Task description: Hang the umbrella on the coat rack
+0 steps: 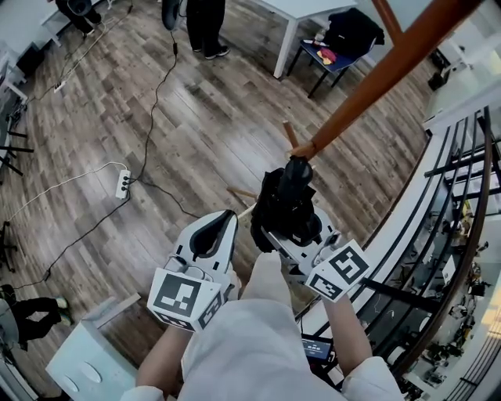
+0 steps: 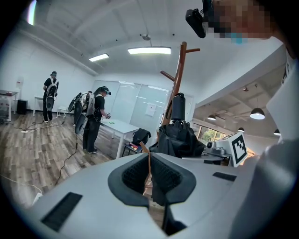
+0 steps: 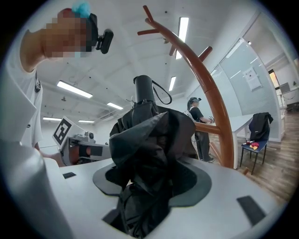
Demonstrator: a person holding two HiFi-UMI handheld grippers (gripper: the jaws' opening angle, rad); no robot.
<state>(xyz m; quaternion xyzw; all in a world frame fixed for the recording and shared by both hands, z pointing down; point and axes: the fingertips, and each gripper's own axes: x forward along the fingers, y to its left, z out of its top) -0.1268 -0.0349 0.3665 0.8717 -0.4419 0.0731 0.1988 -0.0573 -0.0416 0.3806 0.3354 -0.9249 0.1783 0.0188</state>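
Note:
My right gripper (image 1: 288, 233) is shut on a folded black umbrella (image 1: 286, 207), whose crumpled fabric fills the jaws in the right gripper view (image 3: 145, 140). Its black handle (image 3: 144, 89) points up, with a thin wrist loop (image 3: 163, 95) beside it. The brown wooden coat rack (image 1: 376, 74) rises just past the umbrella, and its curved pole (image 3: 210, 93) and pegs stand right behind the handle. My left gripper (image 1: 221, 223) hovers beside the umbrella, to its left, shut with nothing in it (image 2: 149, 175). From there I see the umbrella (image 2: 180, 135) in front of the rack (image 2: 176, 74).
A power strip (image 1: 123, 184) and cables lie on the wood floor at left. Behind stand a white table (image 1: 297, 12), a chair with a black bag (image 1: 340, 39) and a person (image 1: 205, 23). A curved railing (image 1: 438, 204) runs along the right, a grey box (image 1: 86, 360) sits lower left.

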